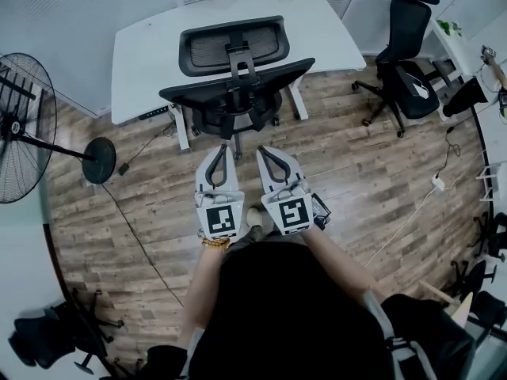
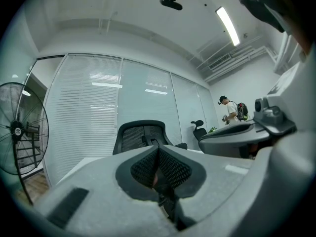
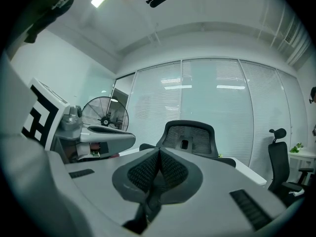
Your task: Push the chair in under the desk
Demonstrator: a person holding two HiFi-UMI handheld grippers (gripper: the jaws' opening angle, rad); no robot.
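A black mesh office chair (image 1: 235,83) stands at the front of the white desk (image 1: 142,46), its backrest and headrest turned toward me. My left gripper (image 1: 219,150) and right gripper (image 1: 265,150) are held side by side, pointing level at the chair's back and a short way off it. Both are shut with nothing between the jaws. In the left gripper view the shut jaws sit below the chair (image 2: 143,137). The right gripper view shows the same, with the chair (image 3: 190,137) straight ahead.
A standing fan (image 1: 24,125) with a round base (image 1: 99,159) is at the left. A second black chair (image 1: 404,62) stands at the right by another desk. Cables and a power strip (image 1: 434,184) lie on the wooden floor. A person with a backpack (image 2: 232,110) stands far off.
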